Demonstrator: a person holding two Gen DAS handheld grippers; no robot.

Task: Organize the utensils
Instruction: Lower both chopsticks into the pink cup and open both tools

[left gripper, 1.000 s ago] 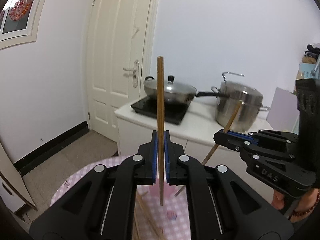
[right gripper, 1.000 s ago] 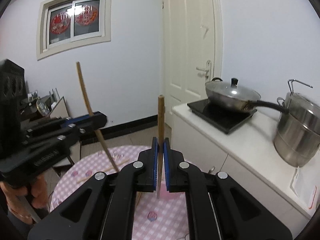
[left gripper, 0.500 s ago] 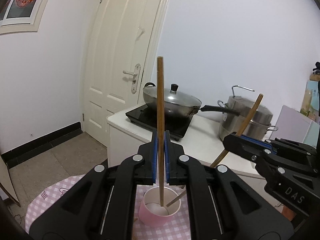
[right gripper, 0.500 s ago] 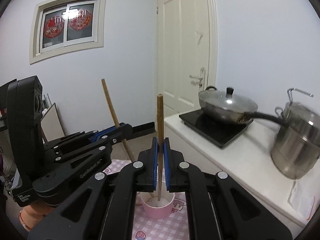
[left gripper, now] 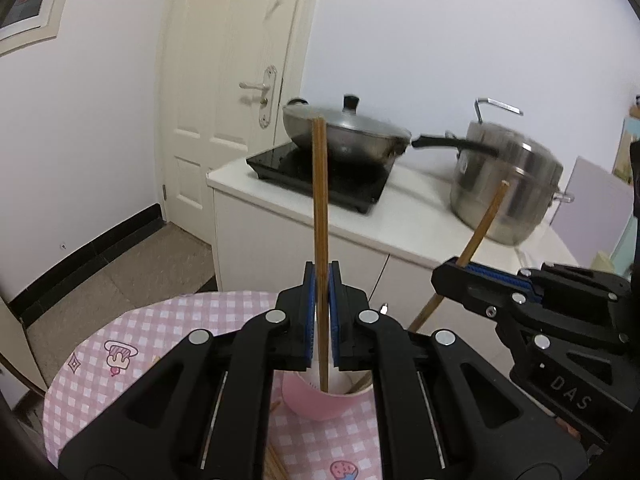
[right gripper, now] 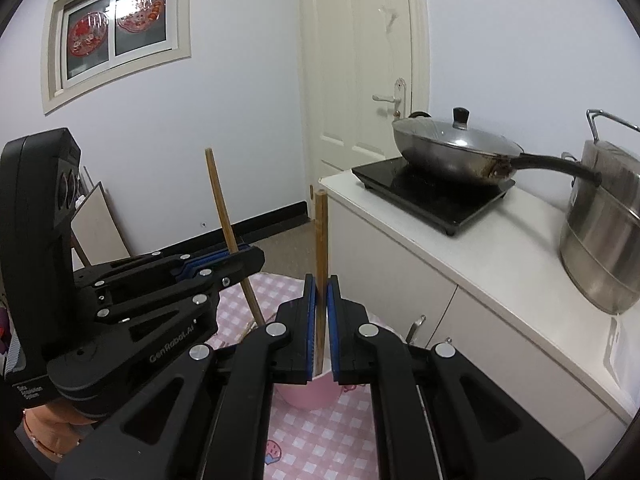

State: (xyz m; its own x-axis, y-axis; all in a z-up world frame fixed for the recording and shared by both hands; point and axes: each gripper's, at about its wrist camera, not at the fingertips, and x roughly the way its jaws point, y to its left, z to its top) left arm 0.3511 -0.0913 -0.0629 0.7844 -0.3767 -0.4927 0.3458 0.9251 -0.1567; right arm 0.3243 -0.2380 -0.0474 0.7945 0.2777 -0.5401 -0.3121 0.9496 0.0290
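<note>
My left gripper is shut on a wooden chopstick held upright, its lower tip inside the pink cup on the pink checked tablecloth. My right gripper is shut on a second wooden chopstick, also upright with its lower end at the pink cup. Each gripper shows in the other's view: the right one with its slanted chopstick, the left one with its chopstick. More chopsticks lie on the cloth.
A white counter stands just beyond the table with a black induction hob, a lidded wok and a steel pot. A white door is behind. The table's round edge is near on the left.
Both grippers have come down and closer to the pink cup. The chopsticks' lower ends have sunk into the cup, and both cameras tilted down toward the table.
</note>
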